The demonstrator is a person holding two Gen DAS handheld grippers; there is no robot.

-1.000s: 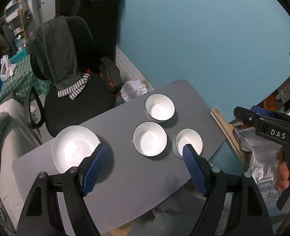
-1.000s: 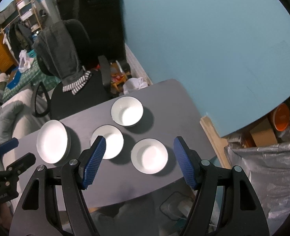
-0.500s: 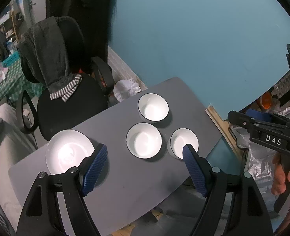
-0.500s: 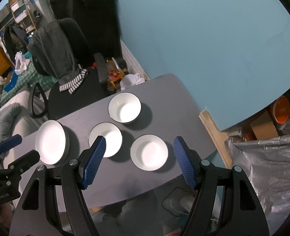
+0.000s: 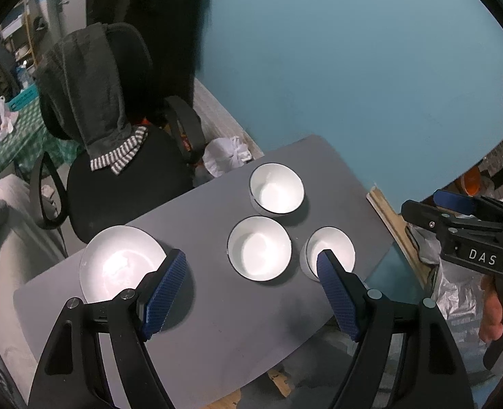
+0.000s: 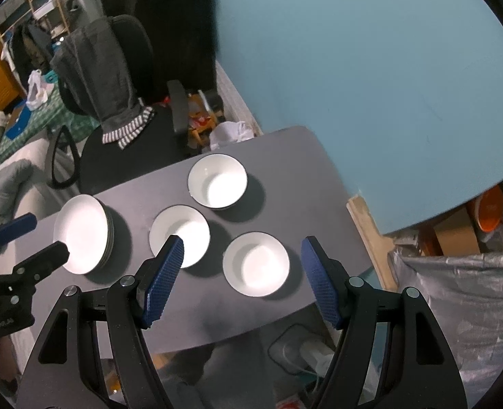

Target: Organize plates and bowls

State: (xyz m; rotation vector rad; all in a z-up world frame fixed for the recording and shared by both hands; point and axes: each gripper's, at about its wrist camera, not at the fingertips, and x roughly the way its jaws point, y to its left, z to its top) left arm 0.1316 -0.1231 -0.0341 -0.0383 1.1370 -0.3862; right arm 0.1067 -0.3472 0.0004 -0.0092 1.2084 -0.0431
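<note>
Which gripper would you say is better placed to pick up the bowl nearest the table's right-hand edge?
Right. The right gripper is open with that bowl framed between its jaws, while the left gripper frames the middle bowl instead.

Nearest bowl (image 5: 333, 245) partly behind tool finger (image 5: 336, 289)

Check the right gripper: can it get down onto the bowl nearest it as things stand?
Probably yes. The right gripper hangs open above the table, and the nearest bowl sits framed between its fingers with nothing over it. The other two bowls stand apart, leaving its rim free.
</note>
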